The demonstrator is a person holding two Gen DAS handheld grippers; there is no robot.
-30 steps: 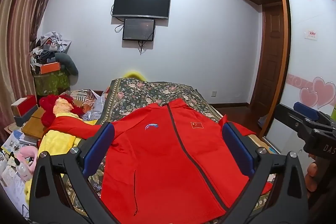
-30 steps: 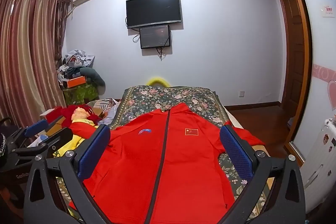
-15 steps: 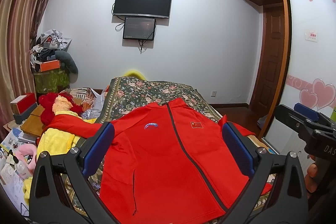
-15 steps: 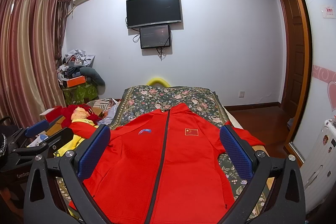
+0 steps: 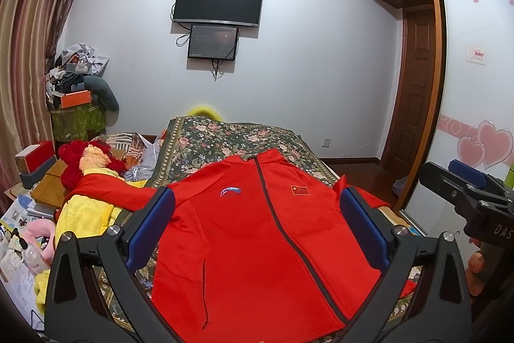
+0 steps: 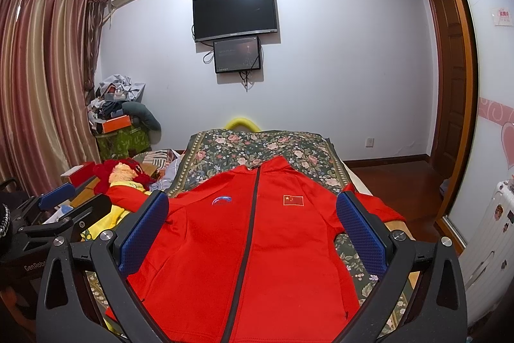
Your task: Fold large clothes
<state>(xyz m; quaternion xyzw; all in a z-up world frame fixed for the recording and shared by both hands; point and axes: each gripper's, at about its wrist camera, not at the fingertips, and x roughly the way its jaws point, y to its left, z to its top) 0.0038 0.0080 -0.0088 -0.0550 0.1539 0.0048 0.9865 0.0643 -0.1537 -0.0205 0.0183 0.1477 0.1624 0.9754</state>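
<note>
A red zip-up jacket (image 5: 257, 233) lies flat, front up and zipped, on the floral bedspread (image 5: 231, 137); it also shows in the right wrist view (image 6: 250, 246). Its sleeves spread out to both sides. My left gripper (image 5: 257, 233) is open and empty, held above the jacket's lower half. My right gripper (image 6: 252, 233) is open and empty too, above the jacket. The right gripper shows at the right edge of the left wrist view (image 5: 472, 192); the left gripper shows at the left edge of the right wrist view (image 6: 64, 211).
Left of the bed stand a yellow cloth (image 5: 86, 214), a red plush toy (image 5: 86, 156), boxes and a heap of clutter (image 5: 77, 92). A TV (image 5: 218, 2) hangs on the far wall. A wardrobe (image 5: 475, 105) and door (image 5: 414, 85) stand on the right.
The left wrist view has tilted down a little. Both grippers stay open above the jacket. The jacket has not moved.
</note>
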